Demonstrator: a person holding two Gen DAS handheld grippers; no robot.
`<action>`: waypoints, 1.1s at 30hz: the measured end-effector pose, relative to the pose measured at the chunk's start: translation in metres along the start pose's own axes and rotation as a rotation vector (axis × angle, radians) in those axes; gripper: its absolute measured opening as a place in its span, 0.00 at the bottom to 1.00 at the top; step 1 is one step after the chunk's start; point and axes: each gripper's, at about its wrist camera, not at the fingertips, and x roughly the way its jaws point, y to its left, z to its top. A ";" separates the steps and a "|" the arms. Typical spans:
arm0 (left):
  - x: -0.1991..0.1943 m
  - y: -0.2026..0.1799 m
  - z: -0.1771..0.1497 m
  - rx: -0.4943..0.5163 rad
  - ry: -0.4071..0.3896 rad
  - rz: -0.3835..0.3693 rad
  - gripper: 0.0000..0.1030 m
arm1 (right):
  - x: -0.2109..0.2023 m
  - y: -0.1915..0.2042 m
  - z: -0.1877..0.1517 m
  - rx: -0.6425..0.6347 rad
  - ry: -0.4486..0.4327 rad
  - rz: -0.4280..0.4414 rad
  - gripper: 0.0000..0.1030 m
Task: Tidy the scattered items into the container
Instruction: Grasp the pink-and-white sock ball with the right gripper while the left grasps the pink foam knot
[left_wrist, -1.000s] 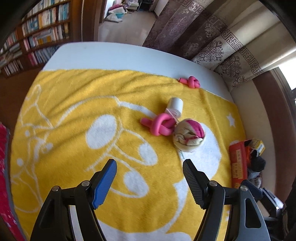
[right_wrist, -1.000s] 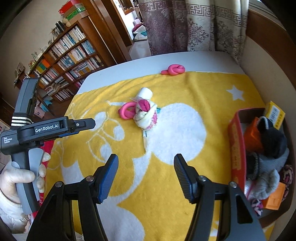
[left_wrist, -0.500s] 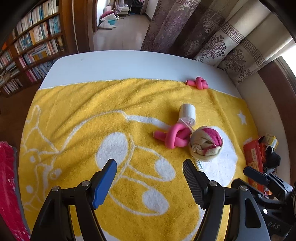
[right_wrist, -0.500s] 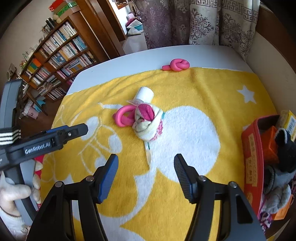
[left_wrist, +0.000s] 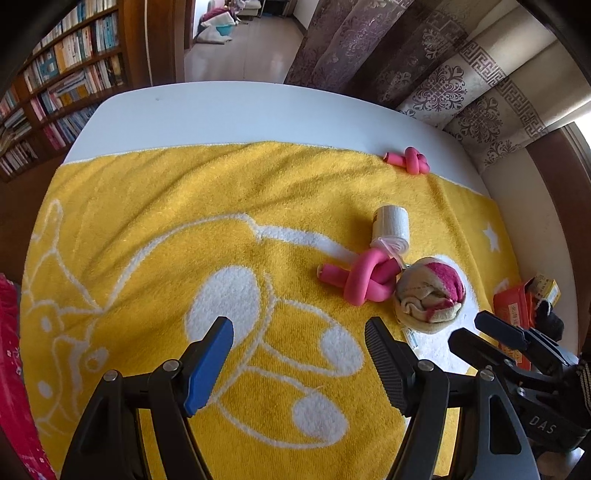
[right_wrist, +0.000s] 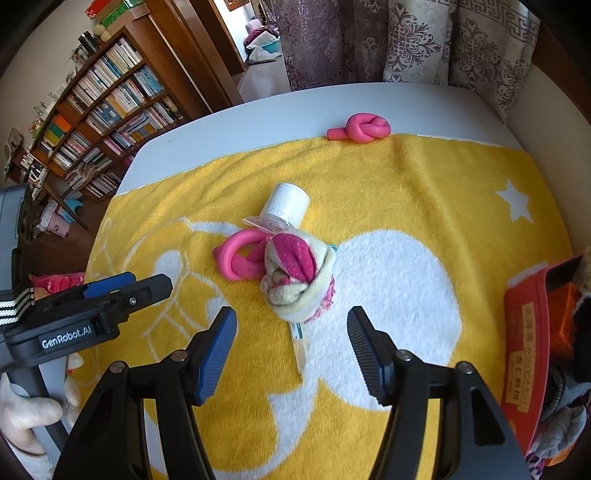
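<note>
A rolled pink-and-cream sock ball (right_wrist: 299, 280) lies mid-towel, touching a knotted pink foam tube (right_wrist: 238, 258) and a white roll (right_wrist: 286, 203). A thin clear packet (right_wrist: 299, 349) lies just in front of the sock ball. A second pink knot (right_wrist: 364, 127) sits at the towel's far edge. My right gripper (right_wrist: 291, 347) is open, hovering just short of the sock ball. My left gripper (left_wrist: 299, 358) is open and empty, left of the sock ball (left_wrist: 428, 299) and the pink knot (left_wrist: 364, 280). The red container (right_wrist: 532, 347) stands at the right, holding several soft items.
A yellow towel (left_wrist: 147, 229) covers most of the white table (left_wrist: 229, 114). Bookshelves (right_wrist: 103, 110) stand at the far left, curtains (left_wrist: 461, 81) behind the table. A red cloth (left_wrist: 11, 369) lies at the left edge.
Both grippers have moved forward toward the sock ball cluster, which now looks larger and nearer. The right gripper is now almost over the sock ball. Both stay open.
</note>
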 end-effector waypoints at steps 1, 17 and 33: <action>0.000 0.000 0.001 0.000 0.001 0.000 0.73 | 0.002 0.000 0.001 0.000 0.002 -0.002 0.65; 0.011 0.004 0.008 -0.002 0.026 -0.005 0.73 | 0.038 -0.009 0.014 0.053 0.063 -0.010 0.64; 0.037 -0.028 0.023 0.093 0.055 -0.043 0.73 | 0.016 -0.023 0.000 0.069 0.039 0.000 0.48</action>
